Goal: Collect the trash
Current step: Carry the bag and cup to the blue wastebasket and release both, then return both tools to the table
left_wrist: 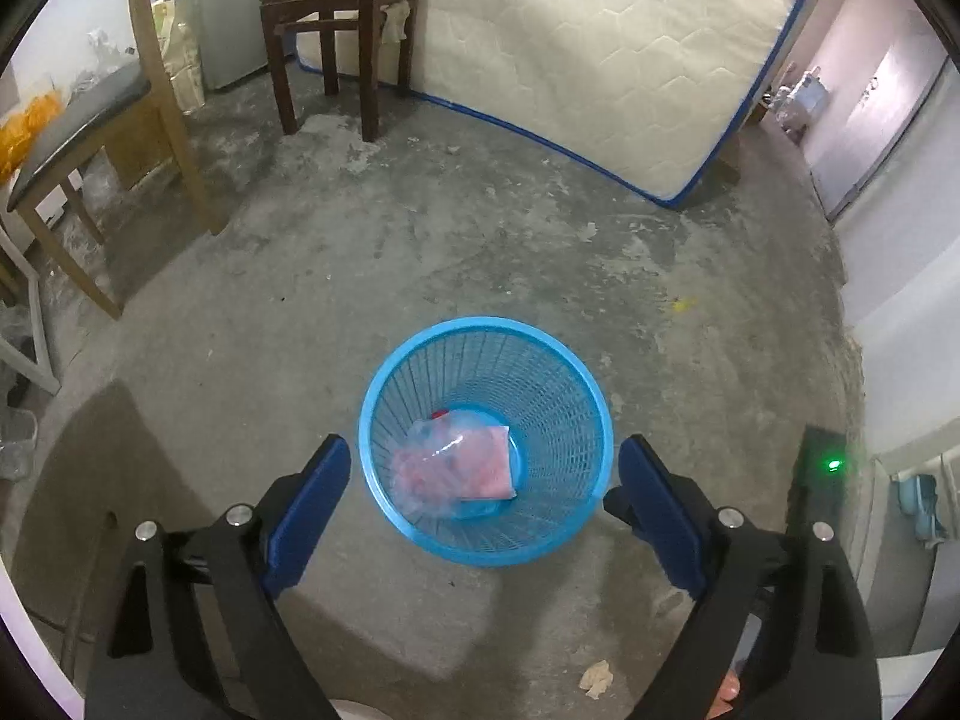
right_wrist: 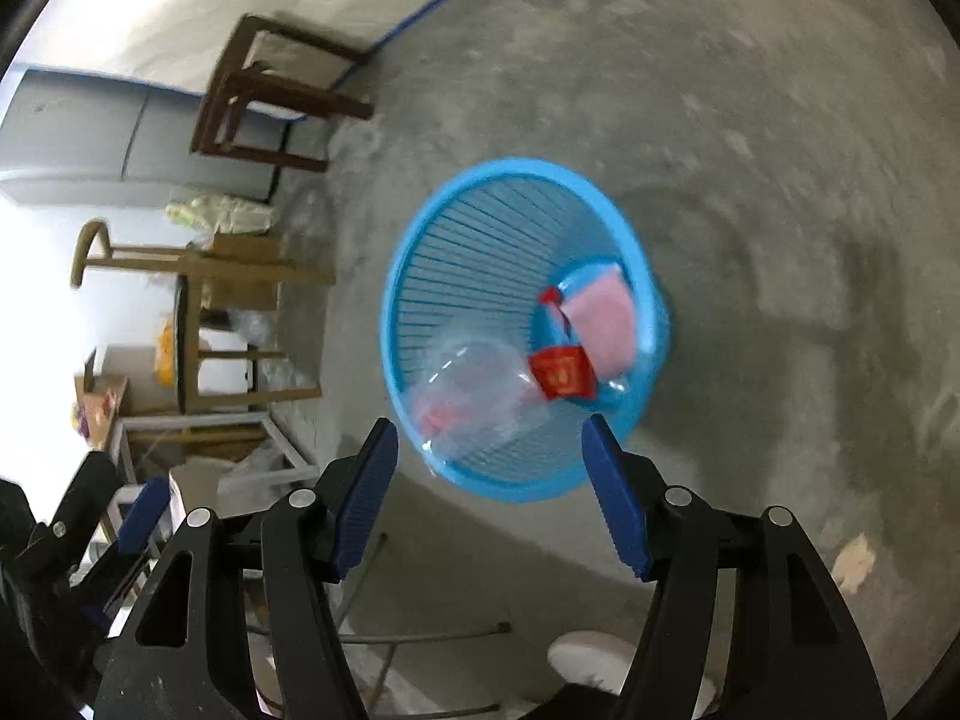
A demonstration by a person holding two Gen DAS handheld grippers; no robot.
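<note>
no legible text, labels or numbers

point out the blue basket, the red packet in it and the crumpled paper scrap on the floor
blue basket (left_wrist: 384, 378), left wrist view, on its upper left rim
red packet (right_wrist: 561, 373), right wrist view, middle of its face
crumpled paper scrap (left_wrist: 596, 678), left wrist view, its middle

floor (left_wrist: 420, 252): bare concrete | mattress (left_wrist: 600, 42) against wall | dark stool (left_wrist: 342, 18) | wooden chair (left_wrist: 96, 138)

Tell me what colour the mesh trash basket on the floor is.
Bright light blue; the basket shows most sharply in the left wrist view.
</note>
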